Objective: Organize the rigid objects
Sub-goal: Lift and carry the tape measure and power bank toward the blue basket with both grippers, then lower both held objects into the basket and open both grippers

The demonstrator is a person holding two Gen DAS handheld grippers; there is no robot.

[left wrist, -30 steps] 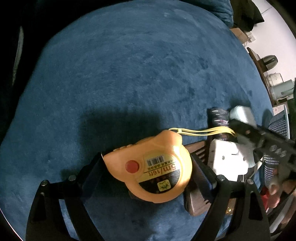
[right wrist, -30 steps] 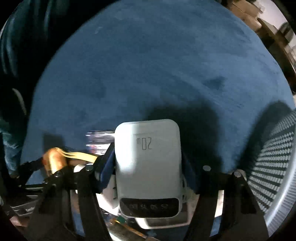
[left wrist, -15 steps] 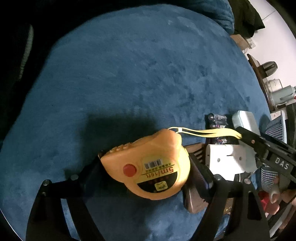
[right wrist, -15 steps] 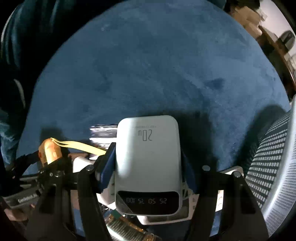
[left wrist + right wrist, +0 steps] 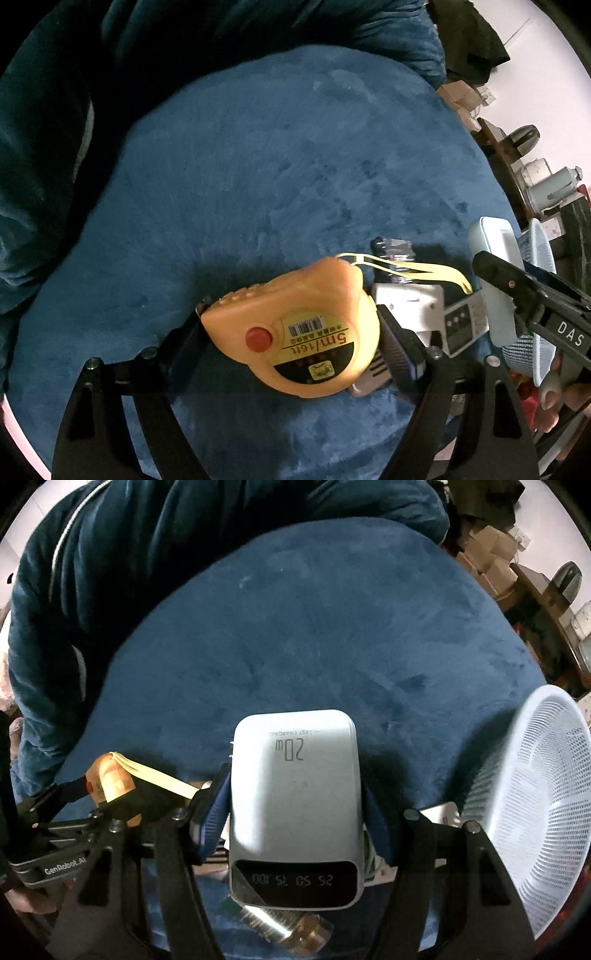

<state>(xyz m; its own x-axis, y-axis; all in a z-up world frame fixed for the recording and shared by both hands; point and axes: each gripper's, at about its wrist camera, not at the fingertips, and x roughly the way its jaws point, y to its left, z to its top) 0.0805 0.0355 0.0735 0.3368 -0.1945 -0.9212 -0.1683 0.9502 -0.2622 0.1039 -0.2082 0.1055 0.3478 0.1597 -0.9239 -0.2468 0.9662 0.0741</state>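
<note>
Since a second ago both my claws have lifted: the blue cushion [image 5: 295, 177] sits farther below, more of its dark rim shows, and the white basket [image 5: 535, 812] has swung into my right view. The tape [image 5: 295, 328] is clamped between my left claw's [image 5: 291, 332] two pads, its broad face turned up to the camera and its body filling the gap from pad to pad. Its yellow strap [image 5: 410, 269] trails right over a dark wrapped pack [image 5: 393, 251] and a white box [image 5: 410, 302] lying on the cushion. A grey gadget [image 5: 461, 325] with small buttons lies just beside that box.

My right claw [image 5: 295, 819] is clamped on the power bank [image 5: 295, 805], blue pads pressing its long sides, the bank standing out ahead of the fingers with its dark display end nearest the camera. Below it lies a metal fitting [image 5: 284, 926].

On the tape's label I read "5m/16ft" upside down, above a barcode, beside a red button. The bank shows "20w" and "FAST CHARGING", inverted, and the display strip reads "25 50 75 100", also inverted. The right claw's arm carries "DAS" in my left view; the left claw's arm reads "GenRobot.AI" in my right view.
</note>
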